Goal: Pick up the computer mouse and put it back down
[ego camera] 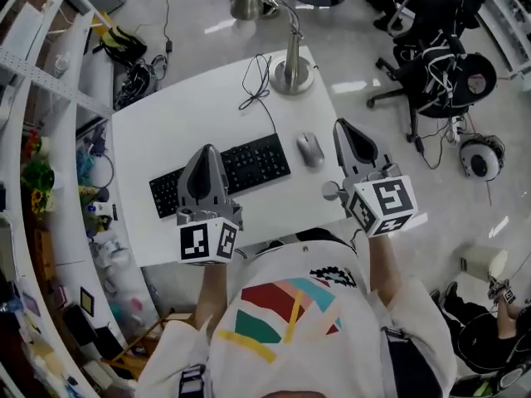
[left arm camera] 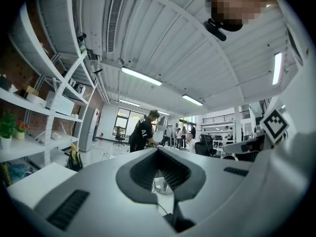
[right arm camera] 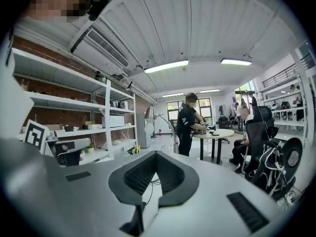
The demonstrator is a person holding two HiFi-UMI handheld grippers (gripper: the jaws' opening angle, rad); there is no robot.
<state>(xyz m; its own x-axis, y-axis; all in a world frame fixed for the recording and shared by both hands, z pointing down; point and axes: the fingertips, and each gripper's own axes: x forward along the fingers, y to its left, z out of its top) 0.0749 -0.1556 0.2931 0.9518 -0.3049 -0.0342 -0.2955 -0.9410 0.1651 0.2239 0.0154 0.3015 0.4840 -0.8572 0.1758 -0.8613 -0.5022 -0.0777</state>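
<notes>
A grey computer mouse (ego camera: 309, 149) lies on the white desk (ego camera: 166, 123), just right of the black keyboard (ego camera: 222, 172). Nothing touches it. My right gripper (ego camera: 342, 124) is held up above the desk's right front part, to the right of the mouse, jaws shut and empty. My left gripper (ego camera: 207, 149) hovers over the keyboard's near edge, its jaws also closed on nothing. Both gripper views look level across the room, so the mouse is hidden in them; the left gripper (left arm camera: 159, 149) and right gripper (right arm camera: 155, 153) show their tips meeting.
A silver desk lamp (ego camera: 290, 73) stands at the desk's far side, with a black cable (ego camera: 257, 85) beside it. Shelving (ego camera: 50, 139) lines the left. An office chair (ego camera: 431, 81) stands to the right. A person (right arm camera: 186, 125) stands at a round table beyond.
</notes>
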